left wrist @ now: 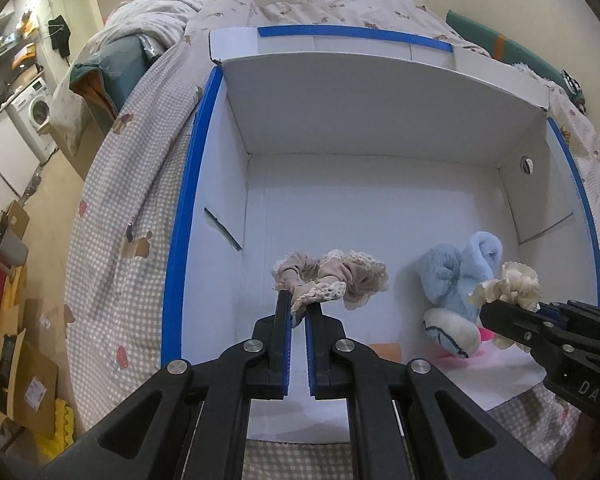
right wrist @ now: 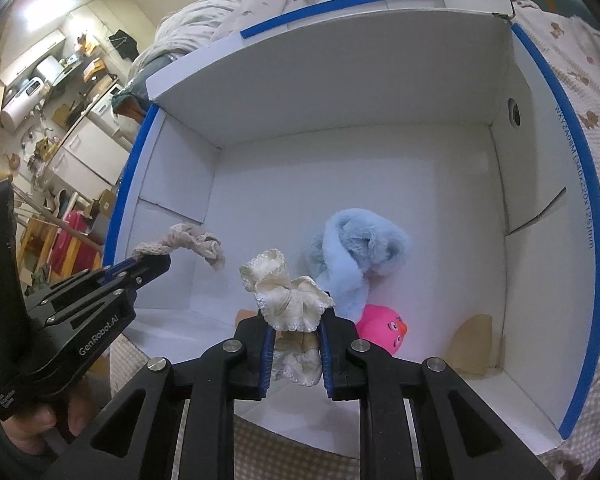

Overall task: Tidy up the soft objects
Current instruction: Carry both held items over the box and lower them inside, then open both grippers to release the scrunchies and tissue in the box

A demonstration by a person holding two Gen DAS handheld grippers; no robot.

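My left gripper (left wrist: 298, 306) is shut on a beige lace scrunchie (left wrist: 336, 282), held above the floor of a white box with blue-taped rims (left wrist: 180, 220). It also shows in the right wrist view (right wrist: 150, 258) with the beige scrunchie (right wrist: 192, 242). My right gripper (right wrist: 294, 320) is shut on a cream scrunchie (right wrist: 288, 292), which also shows in the left wrist view (left wrist: 508, 286). A blue plush toy (right wrist: 356, 252) and a pink round toy (right wrist: 384, 326) lie in the box at the near right.
The box (right wrist: 572, 240) stands on a bed with a checked cover (left wrist: 120, 208). A tan patch (right wrist: 474, 344) sits in the box's right corner. A washing machine (left wrist: 36, 112) and cardboard clutter (left wrist: 16, 380) stand to the left of the bed.
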